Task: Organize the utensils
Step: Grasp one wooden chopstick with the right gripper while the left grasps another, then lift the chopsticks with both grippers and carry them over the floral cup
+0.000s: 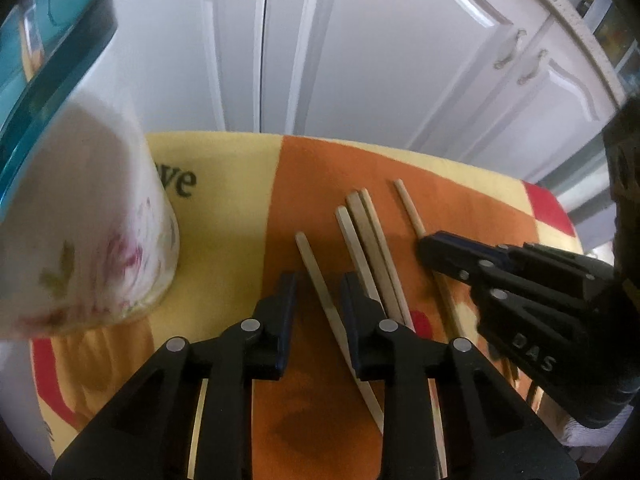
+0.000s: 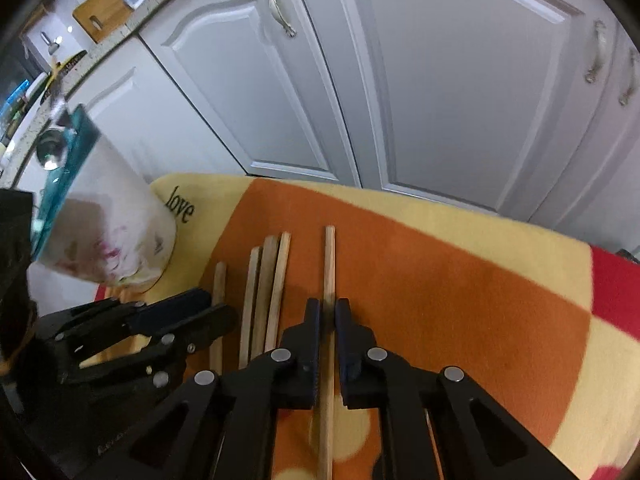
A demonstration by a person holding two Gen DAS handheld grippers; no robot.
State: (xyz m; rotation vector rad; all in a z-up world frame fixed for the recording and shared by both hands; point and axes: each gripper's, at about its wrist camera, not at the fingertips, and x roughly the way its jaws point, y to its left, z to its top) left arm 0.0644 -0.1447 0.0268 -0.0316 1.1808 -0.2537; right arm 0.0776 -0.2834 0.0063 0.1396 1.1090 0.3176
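Several wooden chopsticks lie side by side on an orange and yellow cloth (image 1: 224,220). My left gripper (image 1: 320,282) stands open astride the leftmost chopstick (image 1: 310,258), whose stick is much thinner than the gap. In the right wrist view the left gripper (image 2: 216,308) sits low on the left over that same chopstick (image 2: 219,276). My right gripper (image 2: 328,308) is shut on the rightmost chopstick (image 2: 329,256); from the left wrist view the right gripper (image 1: 428,250) clamps that chopstick (image 1: 406,204). Three chopsticks (image 2: 266,276) lie between the two. A white floral cup (image 1: 100,220) with a teal rim stands at the left.
The cloth ends at the table's far edge (image 2: 400,200), with white cabinet doors (image 2: 460,80) right behind it. A counter with a wooden cutting board (image 2: 108,4) runs at the upper left. Something shiny and metal (image 2: 50,152) shows at the white floral cup's (image 2: 116,232) mouth.
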